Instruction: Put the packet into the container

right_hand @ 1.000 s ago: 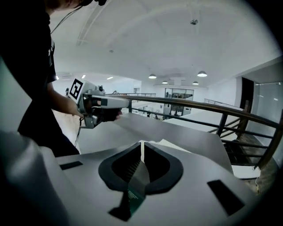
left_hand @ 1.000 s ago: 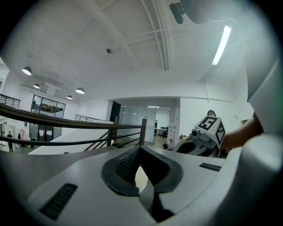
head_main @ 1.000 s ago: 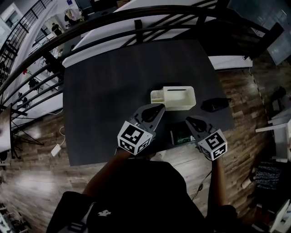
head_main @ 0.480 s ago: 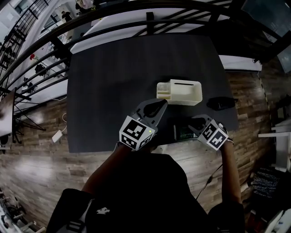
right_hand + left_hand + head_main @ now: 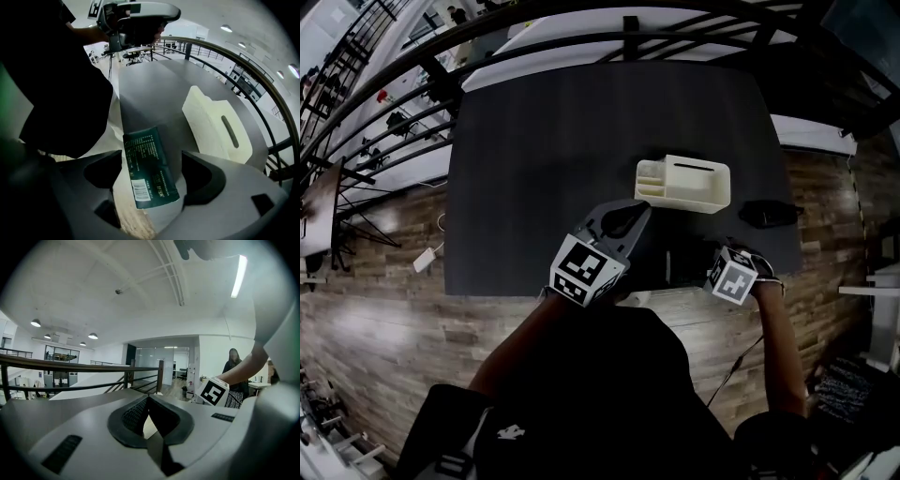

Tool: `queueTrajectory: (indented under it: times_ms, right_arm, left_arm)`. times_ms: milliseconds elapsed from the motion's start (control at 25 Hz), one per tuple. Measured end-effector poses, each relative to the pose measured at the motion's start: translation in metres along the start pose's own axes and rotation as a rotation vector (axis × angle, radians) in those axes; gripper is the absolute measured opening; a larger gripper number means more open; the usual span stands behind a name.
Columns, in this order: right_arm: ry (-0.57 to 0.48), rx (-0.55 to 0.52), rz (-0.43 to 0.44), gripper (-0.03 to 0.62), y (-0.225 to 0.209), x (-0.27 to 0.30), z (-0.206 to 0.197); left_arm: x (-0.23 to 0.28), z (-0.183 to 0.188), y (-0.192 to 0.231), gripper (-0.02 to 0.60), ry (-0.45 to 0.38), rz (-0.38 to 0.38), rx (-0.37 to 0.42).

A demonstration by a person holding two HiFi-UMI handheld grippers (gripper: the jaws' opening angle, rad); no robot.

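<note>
right gripper (image 5: 151, 180) is pointing steeply down at the packet (image 5: 147, 159), which is a dark green one lying flat at the near edge of the table (image 5: 544, 150). its barcode end looks like it pokes out past the edge over the wooden floor. the jaws have just been opening and now stand wide apart, one on each side of the packet. so the packet sits between them but neither pad presses on it, and nothing is gripped yet. my guess is they're spread that wide to straddle the packet across its short side before pinching. the overhang probably helps too, since a flat packet is a pain to lift off a tabletop. the cream container (image 5: 689, 185) sits further in on the table, near the packet but not touching it, with its open compartments up, so it'd be a short hop once the packet is held. left gripper (image 5: 630, 217) is clamped together on nothing, held roughly level above the table just beside the container. to me it reads as parked out of the way, or maybe ready to steady the container, can't say which. there's a small black thing (image 5: 769, 214) right of the container too, doesn't seem to matter here.
</note>
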State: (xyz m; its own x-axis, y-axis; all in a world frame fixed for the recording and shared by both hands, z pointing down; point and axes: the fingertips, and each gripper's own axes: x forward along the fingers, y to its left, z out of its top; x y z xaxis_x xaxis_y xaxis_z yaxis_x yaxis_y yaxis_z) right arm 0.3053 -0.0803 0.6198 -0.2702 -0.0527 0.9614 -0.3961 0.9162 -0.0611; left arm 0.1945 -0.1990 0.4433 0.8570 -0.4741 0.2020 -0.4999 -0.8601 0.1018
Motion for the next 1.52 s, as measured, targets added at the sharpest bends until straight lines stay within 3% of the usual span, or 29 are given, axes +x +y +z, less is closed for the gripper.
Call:
queueTrajectory:
  times_ms: [40,120,480,1240,1520]
  right_arm:
    - [0.023,-0.019,0.007,0.403,0.002,0.004,-0.004]
    - [0.061,-0.060,0.019,0.425,0.005,0.011,-0.010]
    - [0.167,-0.186,0.056,0.425,0.012,0.045,-0.030]
    - [0.205,-0.255,0.038,0.423,0.011,0.071,-0.036]
    - [0.224,-0.277,0.026,0.391,0.005,0.068,-0.037]
  left_arm:
    - [-0.001,-0.002,0.000,0.005,0.003,0.009,-0.005]
    - [-0.003,-0.004,0.000,0.005,0.003,0.021,-0.015]
    - [-0.009,-0.008,-0.001,0.005,0.011,0.062,-0.020]
    - [-0.015,-0.005,-0.002,0.005,0.010,0.087,0.017]
    - [-0.013,-0.002,-0.002,0.005,-0.004,0.084,0.020]
